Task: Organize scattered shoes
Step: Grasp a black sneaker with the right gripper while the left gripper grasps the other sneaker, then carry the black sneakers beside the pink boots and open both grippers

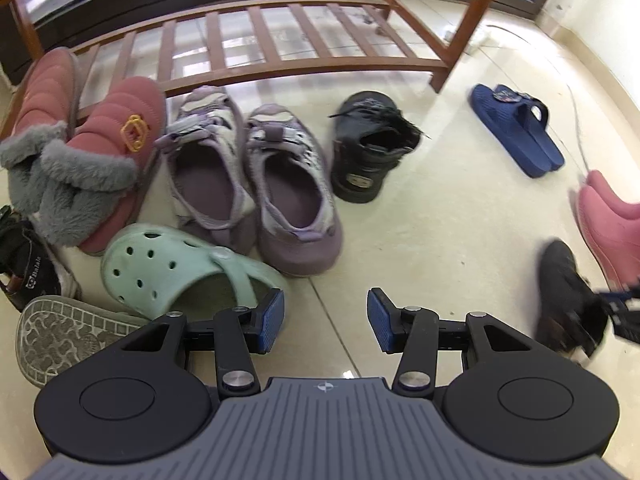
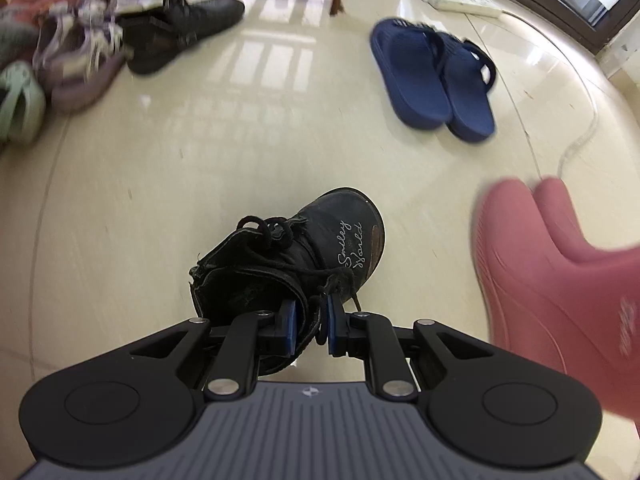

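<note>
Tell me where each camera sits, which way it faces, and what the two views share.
Left wrist: sits on the left gripper, open, looking down and forward at shoes lined before the wooden rack.
Right wrist: sits on the right gripper, shut on a black boot's collar, facing the floor toward the rack.
Shared: the navy slides, pink boots, purple sneakers, the other black boot, and the held boot itself.

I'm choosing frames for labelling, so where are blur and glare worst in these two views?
Left wrist view: mostly sharp, but the black boot at the right edge is motion-smeared. Right wrist view: the pink shoe and purple sneakers are blurred, and window glare streaks the floor; the gripped black boot stays crisp.
</note>
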Demonstrator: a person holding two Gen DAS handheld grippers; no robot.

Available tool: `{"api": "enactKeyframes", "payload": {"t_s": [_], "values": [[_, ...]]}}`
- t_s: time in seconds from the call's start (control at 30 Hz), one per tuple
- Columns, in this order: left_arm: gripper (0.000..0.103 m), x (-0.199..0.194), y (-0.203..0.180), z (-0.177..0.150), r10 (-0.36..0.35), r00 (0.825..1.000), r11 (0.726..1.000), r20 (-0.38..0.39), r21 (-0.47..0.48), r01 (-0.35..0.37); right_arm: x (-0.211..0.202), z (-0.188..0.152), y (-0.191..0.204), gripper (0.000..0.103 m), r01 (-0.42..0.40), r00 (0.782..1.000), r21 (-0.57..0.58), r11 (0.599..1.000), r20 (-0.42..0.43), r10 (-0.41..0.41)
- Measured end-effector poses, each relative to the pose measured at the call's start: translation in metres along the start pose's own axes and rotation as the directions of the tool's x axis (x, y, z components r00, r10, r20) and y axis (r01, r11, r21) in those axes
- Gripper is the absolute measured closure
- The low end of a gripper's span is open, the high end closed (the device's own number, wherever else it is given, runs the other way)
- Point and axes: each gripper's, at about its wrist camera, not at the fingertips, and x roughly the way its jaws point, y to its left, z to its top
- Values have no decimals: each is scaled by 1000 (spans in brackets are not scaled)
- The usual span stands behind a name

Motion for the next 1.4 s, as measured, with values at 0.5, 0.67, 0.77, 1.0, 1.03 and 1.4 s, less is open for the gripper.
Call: {"api": "enactKeyframes", "payload": {"t_s": [0.5,0.67,0.77,1.0,1.03,1.4], "values": [[54,35,-26,28,51,994,953,96,293,-77,-16,-101,-50,82,149,985,116,982,-102,-137],[55,60,-23,34,45,998,939,42,339,-57,-17,-110,-59,77,172,982,138,975,-103,-159],[56,73,-22,34,42,999,938,7,344,-41,-15,-113,-60,71,180,980,139,974,-105,-166],[82,95,-26,24,46,998,922,-40,387,-26,-4,-114,-72,67,168,982,177,970,-117,-148],[86,95,-25,23,30,999,924,-42,381,-11,-3,-112,-72,71,160,983,177,971,-118,-141],[95,90,-40,10,-67,993,932,-101,349,99,8,-82,-74,83,205,978,-56,977,-17,-206]]}}
